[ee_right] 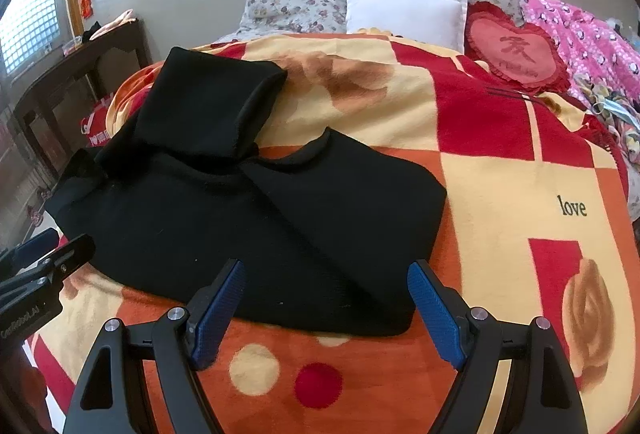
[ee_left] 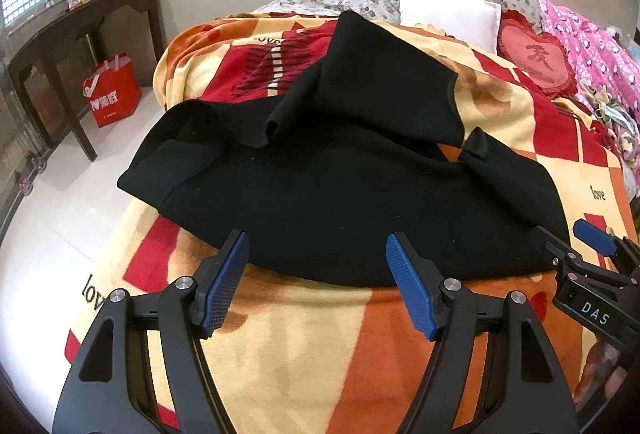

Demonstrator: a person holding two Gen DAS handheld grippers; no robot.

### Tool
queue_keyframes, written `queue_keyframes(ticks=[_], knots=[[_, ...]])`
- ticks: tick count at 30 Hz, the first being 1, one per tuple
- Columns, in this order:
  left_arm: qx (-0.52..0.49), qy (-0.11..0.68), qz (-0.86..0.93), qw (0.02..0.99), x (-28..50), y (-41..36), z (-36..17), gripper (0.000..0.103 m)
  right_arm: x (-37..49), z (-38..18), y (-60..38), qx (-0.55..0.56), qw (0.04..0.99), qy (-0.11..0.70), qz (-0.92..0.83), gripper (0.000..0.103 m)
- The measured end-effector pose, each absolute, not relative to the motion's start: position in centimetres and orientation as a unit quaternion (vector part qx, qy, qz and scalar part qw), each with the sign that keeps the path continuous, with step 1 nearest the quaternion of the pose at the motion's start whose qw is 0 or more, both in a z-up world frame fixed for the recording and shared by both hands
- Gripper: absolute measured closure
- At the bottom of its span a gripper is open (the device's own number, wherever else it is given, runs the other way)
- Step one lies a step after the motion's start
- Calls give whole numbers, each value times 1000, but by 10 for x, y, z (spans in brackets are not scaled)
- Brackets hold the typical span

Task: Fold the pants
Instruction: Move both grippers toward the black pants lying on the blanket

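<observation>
Bed (ee_right: 500, 170) fills both views, covered by a red, orange and cream blanket (ee_left: 304, 318) printed with "love". Floral bedding, a white pillow (ee_right: 404, 12) and a red heart cushion (ee_right: 516, 48) sit at the far end. A dark side table (ee_left: 52, 46) and a red bag (ee_left: 114, 90) stand on the floor off the bed's left side.

Black pants (ee_left: 320, 186) lie on the blanket near the front edge, bunched and part-folded: one leg end flipped back toward the pillows, the other trailing to the left edge of the bed. Layers overlap unevenly; the fabric is too dark to read seams or the waistband.

Left gripper (ee_left: 316, 274) hovers at the near hem, fingers (ee_left: 408, 286) spread wide, holding nothing. Right gripper (ee_right: 326, 298) sits likewise at the near edge toward the right corner, fingers wide apart, empty. Whether any fingertip touches cloth cannot be told.

Risks, as judged:
- A pinch at the hem may catch only the top layer, so the stack splits on lifting.
- Blanket pile may be caught along with the pants.
- The left portion lies close to the bed edge; a pull that way could drag it off.
- Uneven lifting would set the bunching deeper.
</observation>
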State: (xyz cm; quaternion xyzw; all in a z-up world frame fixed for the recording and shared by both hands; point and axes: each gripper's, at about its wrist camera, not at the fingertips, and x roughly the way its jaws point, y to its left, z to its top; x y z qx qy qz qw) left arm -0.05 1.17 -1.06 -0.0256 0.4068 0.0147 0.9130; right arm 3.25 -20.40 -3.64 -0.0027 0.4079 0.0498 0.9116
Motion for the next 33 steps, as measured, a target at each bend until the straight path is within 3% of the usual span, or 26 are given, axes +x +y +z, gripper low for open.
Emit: queue_keyframes(ticks=[14,33], knots=[[-44,418,29,907,3,29,-18,31,37,-42,-204,3,907,417,56,21],[-119,433,102,888,4,110,-30,31,75,-59,-186,-49,908,411,71,21]])
